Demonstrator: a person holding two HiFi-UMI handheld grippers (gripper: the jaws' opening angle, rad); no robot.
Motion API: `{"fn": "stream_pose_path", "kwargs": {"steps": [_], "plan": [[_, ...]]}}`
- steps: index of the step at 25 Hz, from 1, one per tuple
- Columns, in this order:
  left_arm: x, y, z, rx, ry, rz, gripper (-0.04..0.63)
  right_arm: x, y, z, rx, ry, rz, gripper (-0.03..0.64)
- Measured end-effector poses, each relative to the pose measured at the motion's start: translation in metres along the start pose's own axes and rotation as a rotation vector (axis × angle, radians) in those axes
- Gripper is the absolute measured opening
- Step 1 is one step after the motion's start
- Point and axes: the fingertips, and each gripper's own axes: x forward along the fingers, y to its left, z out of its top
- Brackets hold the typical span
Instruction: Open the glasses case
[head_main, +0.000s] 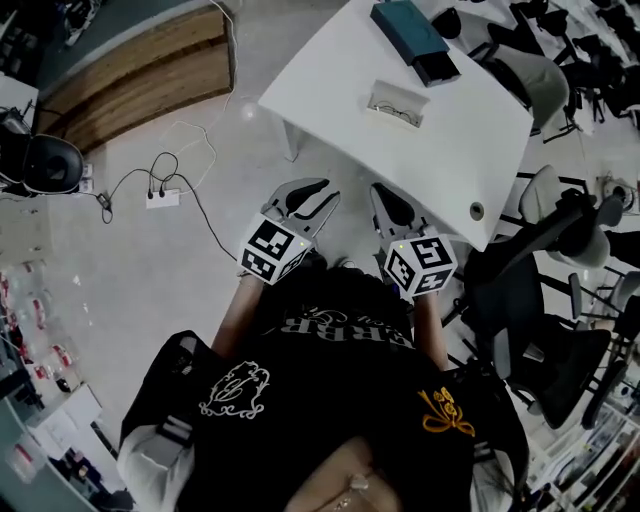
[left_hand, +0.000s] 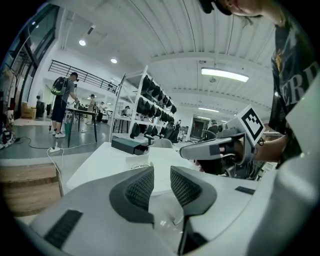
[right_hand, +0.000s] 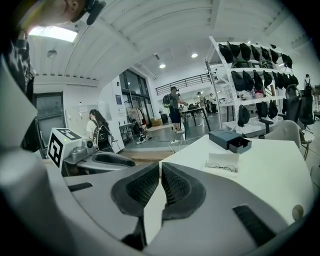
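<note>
A dark teal glasses case (head_main: 415, 38) lies at the far side of a white table (head_main: 330, 70), its inner drawer sticking out a little at one end. The case also shows in the left gripper view (left_hand: 131, 145) and the right gripper view (right_hand: 230, 140). Thin-rimmed glasses (head_main: 397, 103) rest on a small white tray nearer to me. Both grippers hover side by side over the floor, short of the table's near edge. My left gripper (head_main: 322, 192) (left_hand: 162, 177) has a narrow gap between its pads and holds nothing. The pad tips of my right gripper (head_main: 384, 192) (right_hand: 160, 170) touch, with nothing between them.
Office chairs (head_main: 560, 230) crowd the table's right side. A power strip (head_main: 162, 198) with cables lies on the floor to the left, beyond it a wooden step (head_main: 140, 75). A shelf of dark bags (right_hand: 255, 55) and several people stand in the background.
</note>
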Motion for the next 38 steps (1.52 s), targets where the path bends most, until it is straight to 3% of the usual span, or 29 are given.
{"fn": "stream_pose_path", "kwargs": {"steps": [10,17,25,38], "plan": [[0.027,-0.055,0.013,0.032,-0.001,-0.011,0.107,-0.057,-0.024,-0.008,0.027,-0.005,0.013,0.015],[0.04,-0.109,0.016,0.022,-0.017,0.011,0.092,-0.106,-0.035,-0.023,0.114,-0.027,0.118,0.014],[0.032,-0.16,0.011,0.026,-0.026,0.038,0.061,-0.144,-0.037,-0.037,0.077,-0.046,0.143,0.014],[0.024,-0.189,0.008,0.017,-0.021,0.026,0.038,-0.167,-0.036,-0.046,0.078,-0.062,0.147,0.014]]}}
